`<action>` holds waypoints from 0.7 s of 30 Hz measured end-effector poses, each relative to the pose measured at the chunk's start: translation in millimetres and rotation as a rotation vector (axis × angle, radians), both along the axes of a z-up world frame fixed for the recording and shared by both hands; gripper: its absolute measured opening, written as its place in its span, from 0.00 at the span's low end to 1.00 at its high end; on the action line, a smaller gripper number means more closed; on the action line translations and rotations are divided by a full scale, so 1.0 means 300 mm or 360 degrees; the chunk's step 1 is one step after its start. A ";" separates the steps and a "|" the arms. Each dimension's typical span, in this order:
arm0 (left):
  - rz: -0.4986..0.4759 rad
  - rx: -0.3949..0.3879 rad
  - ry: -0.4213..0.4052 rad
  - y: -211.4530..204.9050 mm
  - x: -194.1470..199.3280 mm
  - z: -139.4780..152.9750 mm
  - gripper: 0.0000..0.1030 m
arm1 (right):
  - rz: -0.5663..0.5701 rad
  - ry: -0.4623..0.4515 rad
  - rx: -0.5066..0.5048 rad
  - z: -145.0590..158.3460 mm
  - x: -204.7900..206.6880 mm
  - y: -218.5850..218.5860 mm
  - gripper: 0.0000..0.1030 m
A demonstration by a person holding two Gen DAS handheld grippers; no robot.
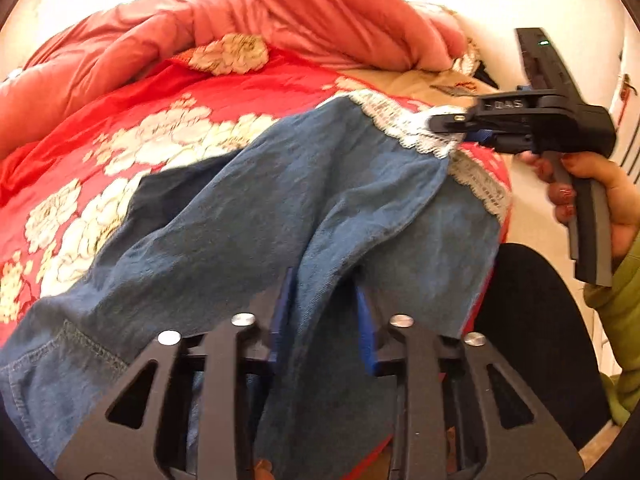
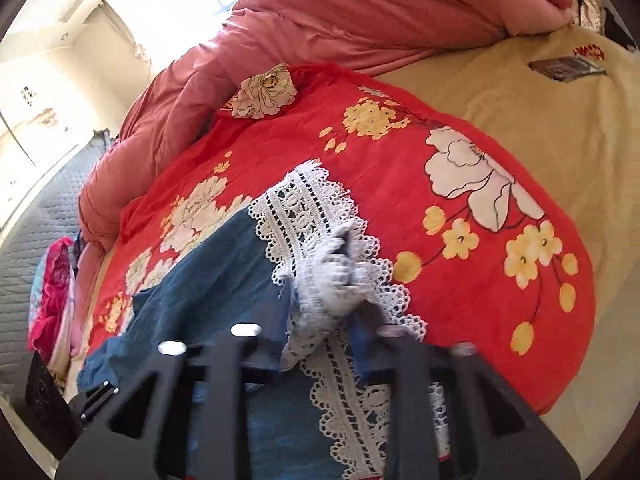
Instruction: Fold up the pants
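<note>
Blue denim pants with white lace hems lie across a red floral bedspread. My left gripper is shut on a bunched fold of the denim near the waist end, its blue pads pressing the cloth. My right gripper is shut on the lace hem at the far leg end and lifts it slightly. In the right wrist view the lace hem is bunched between the right gripper's fingers, with the blue pants spreading to the left.
A pink quilt is heaped at the back of the bed. A beige sheet with a small dark packet lies right of the red spread. The person's dark leg stands at the bed's edge. Clothes pile at left.
</note>
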State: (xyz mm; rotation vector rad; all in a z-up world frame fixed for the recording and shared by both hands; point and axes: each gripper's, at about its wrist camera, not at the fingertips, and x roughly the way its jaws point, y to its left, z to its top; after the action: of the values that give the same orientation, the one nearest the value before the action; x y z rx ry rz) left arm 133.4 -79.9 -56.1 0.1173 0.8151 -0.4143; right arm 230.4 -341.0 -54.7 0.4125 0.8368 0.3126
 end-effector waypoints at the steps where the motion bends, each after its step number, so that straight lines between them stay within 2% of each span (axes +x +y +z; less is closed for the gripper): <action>1: 0.0017 -0.0005 0.0012 0.007 0.005 -0.003 0.11 | 0.0000 0.0002 0.0003 0.002 0.001 -0.007 0.11; 5: 0.0036 -0.0041 0.0043 0.036 0.005 0.003 0.05 | -0.0003 -0.0006 0.0034 0.027 -0.016 -0.036 0.11; 11: -0.0018 -0.0071 0.0006 0.056 -0.064 0.038 0.05 | 0.0016 -0.0003 0.0032 0.065 -0.071 -0.073 0.11; 15: -0.0041 -0.0074 0.0074 0.045 -0.113 0.035 0.05 | 0.0033 0.0033 0.0042 0.053 -0.114 -0.087 0.11; 21: -0.0111 -0.0010 0.0030 -0.009 -0.167 0.025 0.05 | 0.0041 0.0087 0.0080 0.011 -0.170 -0.140 0.11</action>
State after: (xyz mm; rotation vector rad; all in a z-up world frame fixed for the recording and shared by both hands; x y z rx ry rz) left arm 83.4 -82.7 -48.6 0.1361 0.8299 -0.4844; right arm 179.5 -383.0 -51.3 0.4592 0.8894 0.3479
